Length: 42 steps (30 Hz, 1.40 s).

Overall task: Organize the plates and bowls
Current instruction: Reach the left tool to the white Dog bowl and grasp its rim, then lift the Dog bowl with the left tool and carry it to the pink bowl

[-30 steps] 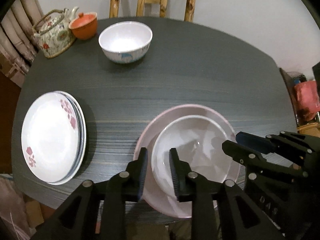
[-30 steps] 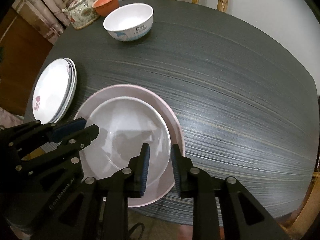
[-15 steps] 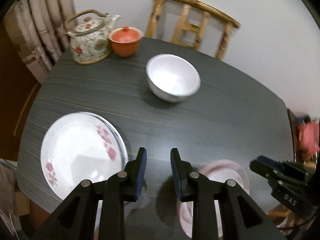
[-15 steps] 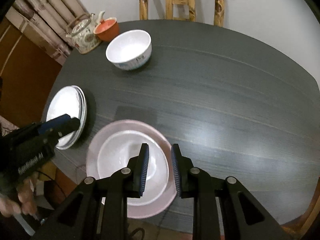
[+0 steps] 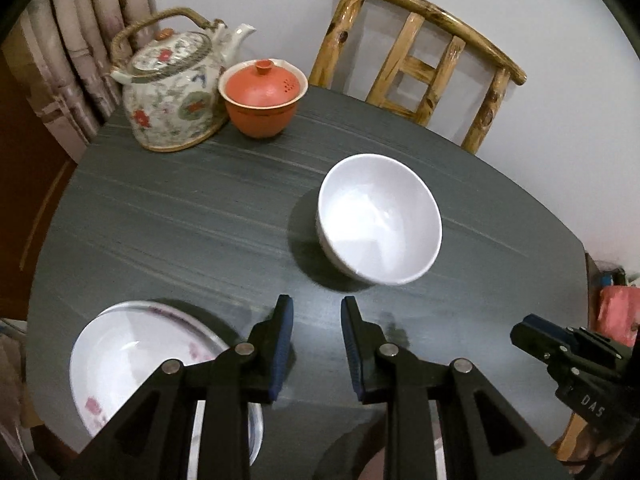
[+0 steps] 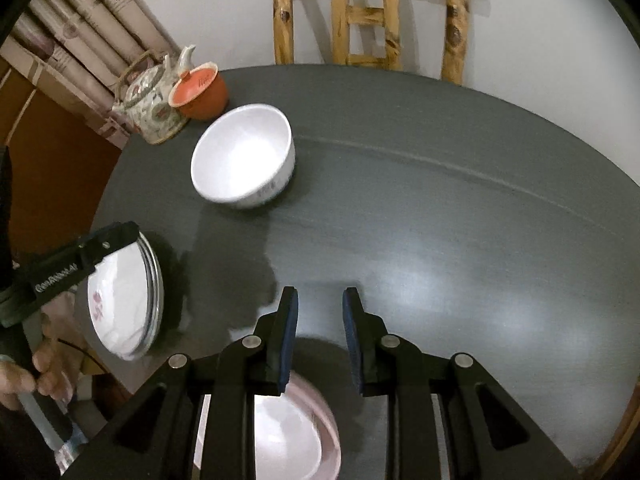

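White bowl (image 5: 380,224) sits on the dark table (image 5: 180,220) ahead of our left gripper (image 5: 316,336) and right gripper (image 6: 320,328); both stand slightly parted, holding nothing.

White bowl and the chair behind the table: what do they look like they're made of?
White bowl: glossy and smooth with soft highlights, likely glazed ceramic or melamine; can't tell which. Chair: varnished natural wood, with visible knots, amber grain and round pole-like rails.
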{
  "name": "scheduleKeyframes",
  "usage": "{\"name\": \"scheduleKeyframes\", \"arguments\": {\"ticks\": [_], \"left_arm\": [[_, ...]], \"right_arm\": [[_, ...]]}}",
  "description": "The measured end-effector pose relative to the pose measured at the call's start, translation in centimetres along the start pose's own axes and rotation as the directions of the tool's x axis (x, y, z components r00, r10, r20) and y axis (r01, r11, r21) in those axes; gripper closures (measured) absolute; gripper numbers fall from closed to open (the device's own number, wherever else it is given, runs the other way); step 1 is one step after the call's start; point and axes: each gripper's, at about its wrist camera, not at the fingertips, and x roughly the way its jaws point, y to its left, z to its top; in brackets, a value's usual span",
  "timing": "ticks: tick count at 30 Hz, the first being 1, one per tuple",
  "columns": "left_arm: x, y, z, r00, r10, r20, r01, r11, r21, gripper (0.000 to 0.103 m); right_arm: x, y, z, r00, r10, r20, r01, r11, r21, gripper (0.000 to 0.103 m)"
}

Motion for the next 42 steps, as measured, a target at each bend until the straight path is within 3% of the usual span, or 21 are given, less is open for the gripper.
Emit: {"name": "scheduleKeyframes", "arguments": {"ticks": [11,22,29,33,35,42], "left_arm": [[3.9,0.0,4.2,1.000,-0.004,-0.028,0.004,1.000,-0.008,0.078],[7.3,-0.4,5.6,0.998,0.016,-0.068,-0.016,1.000,-0.004,0.078],[8.7,-0.5,5.6,0.996,0.046,-0.081,-0.045,0.999,0.014,0.078],[9.1,-0.8,5.6,0.996,0.033,-0.084,-0.031,0.999,0.022,0.091],[9.0,-1.1,5.6,0.994,0.060,-0.088,-0.058,0.998,0.029,0.092],[9.1,-1.7,5.4,0.993,0.062,-0.102,-0.056,0.997,0.059,0.093]], "right_arm": [[3.7,-0.4,6.3,0.999,0.026,-0.032,-0.028,0.999,-0.040,0.080],[7.7,1.4,10.5,0.996,0.036,-0.079,-0.044,0.994,-0.101,0.080],[10.2,1.7,11.0,0.994,0.039,-0.106,-0.050,0.993,-0.104,0.080],[10.8,1.9,10.8,0.993,0.033,-0.113,-0.046,0.992,-0.117,0.086],[10.9,1.9,10.8,0.993,0.042,-0.111,-0.054,0.993,-0.108,0.092],[10.7,2.5,10.6,0.995,0.009,-0.104,-0.022,0.992,-0.128,0.092]]}}
